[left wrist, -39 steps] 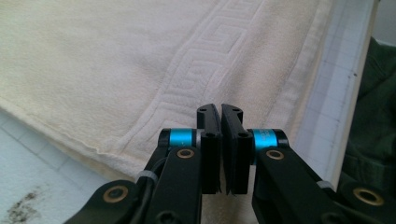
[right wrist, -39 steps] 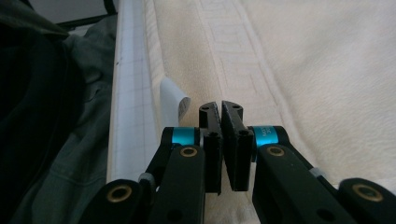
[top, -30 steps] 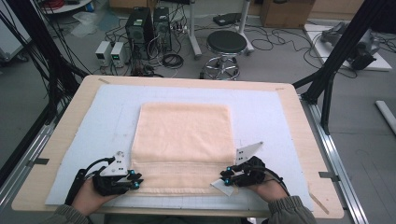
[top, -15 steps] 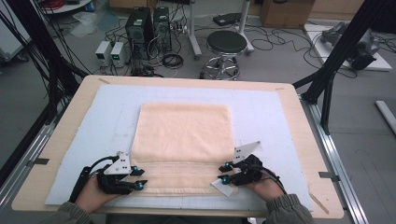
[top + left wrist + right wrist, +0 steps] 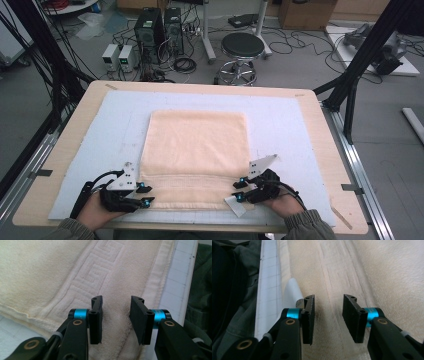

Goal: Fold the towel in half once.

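Flat on the table's white mat (image 5: 90, 150), the peach towel (image 5: 195, 150) has a gripper at each near corner. Both the left gripper (image 5: 116, 320) and the right gripper (image 5: 328, 320) hold their jaws apart over the towel's patterned border, with cloth showing between them.

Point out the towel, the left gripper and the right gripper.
towel (image 5: 196, 145), high view, on its plain middle.
left gripper (image 5: 115, 318), left gripper view, midway between its open jaws.
right gripper (image 5: 328, 318), right gripper view, midway between its open jaws.
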